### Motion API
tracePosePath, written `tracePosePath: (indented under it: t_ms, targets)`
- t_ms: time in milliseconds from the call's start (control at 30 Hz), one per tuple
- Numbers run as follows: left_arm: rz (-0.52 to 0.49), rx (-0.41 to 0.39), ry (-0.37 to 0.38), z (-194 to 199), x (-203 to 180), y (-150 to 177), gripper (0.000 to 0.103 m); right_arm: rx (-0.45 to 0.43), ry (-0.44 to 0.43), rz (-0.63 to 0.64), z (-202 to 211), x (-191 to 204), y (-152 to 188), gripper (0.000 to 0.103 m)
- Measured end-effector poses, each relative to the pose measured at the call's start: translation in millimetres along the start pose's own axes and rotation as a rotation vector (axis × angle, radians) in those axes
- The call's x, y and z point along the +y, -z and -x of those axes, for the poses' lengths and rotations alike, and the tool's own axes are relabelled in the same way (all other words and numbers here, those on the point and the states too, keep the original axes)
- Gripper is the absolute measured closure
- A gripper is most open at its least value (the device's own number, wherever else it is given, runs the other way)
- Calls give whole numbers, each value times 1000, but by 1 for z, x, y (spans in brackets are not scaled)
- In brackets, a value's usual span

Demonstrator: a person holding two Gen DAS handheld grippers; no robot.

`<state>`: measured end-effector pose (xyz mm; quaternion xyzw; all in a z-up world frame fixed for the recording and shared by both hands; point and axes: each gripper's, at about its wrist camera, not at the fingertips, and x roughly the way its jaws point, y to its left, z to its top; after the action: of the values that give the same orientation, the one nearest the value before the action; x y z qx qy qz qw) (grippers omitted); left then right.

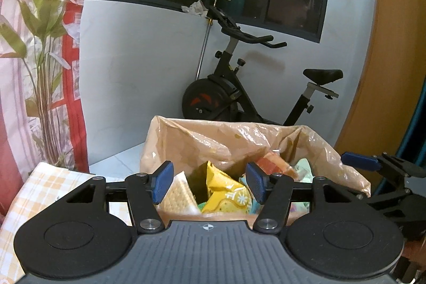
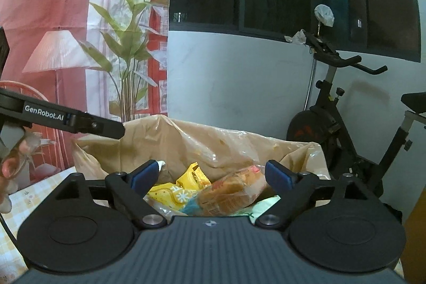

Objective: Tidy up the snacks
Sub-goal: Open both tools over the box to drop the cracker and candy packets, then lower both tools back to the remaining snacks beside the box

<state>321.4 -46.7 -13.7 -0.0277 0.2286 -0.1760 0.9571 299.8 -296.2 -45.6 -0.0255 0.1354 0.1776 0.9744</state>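
Note:
A box lined with a tan plastic bag (image 1: 213,140) holds several snack packets. In the left wrist view I see a yellow packet (image 1: 226,190), a cracker pack (image 1: 178,196) and an orange wrapped bun (image 1: 271,164) inside. My left gripper (image 1: 210,182) is open and empty, just in front of the bag's near rim. In the right wrist view the bag (image 2: 186,143) holds the yellow packet (image 2: 170,193) and the wrapped bun (image 2: 234,190). My right gripper (image 2: 213,176) is open and empty over the near rim. The right gripper also shows at the right in the left wrist view (image 1: 383,172).
The bag stands on a surface with a yellow checked cloth (image 1: 34,188). An exercise bike (image 1: 239,87) stands behind it against a white wall under a dark window. A leaf-patterned red curtain (image 1: 40,44) hangs at the left. A wooden panel (image 1: 394,57) is at the right.

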Motion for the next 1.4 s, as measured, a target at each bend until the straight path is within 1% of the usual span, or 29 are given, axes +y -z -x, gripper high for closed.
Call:
tracePosePath:
  t_ms: [167,267,367,500,600,800,900,1400]
  targets:
    - [-4,8,-4,15,2,15,41,-15,8,-37,18,-1,6,14]
    - [-14,-2,-3,27,3,26,41,-22,18,-64,30,-1,13,14]
    - [-22,-12,-22,38,2,33,40,-32,32,-80,42,1,23,14]
    - [5,-29,-27,52,6,46,40,-41,54,-76,55,7,36,14]
    - [13,-35,-40,59,6,57,40,-44,53,-95,63,9,46,14]
    - [38,12,-46,60,8,86,40,-25,56,-93,69,16,64,14]
    - [46,42,-68,56,10,99,40,0,50,-98,67,17,73,14]
    - [95,116,-127,45,17,139,41,111,77,-131,50,9,128,14]
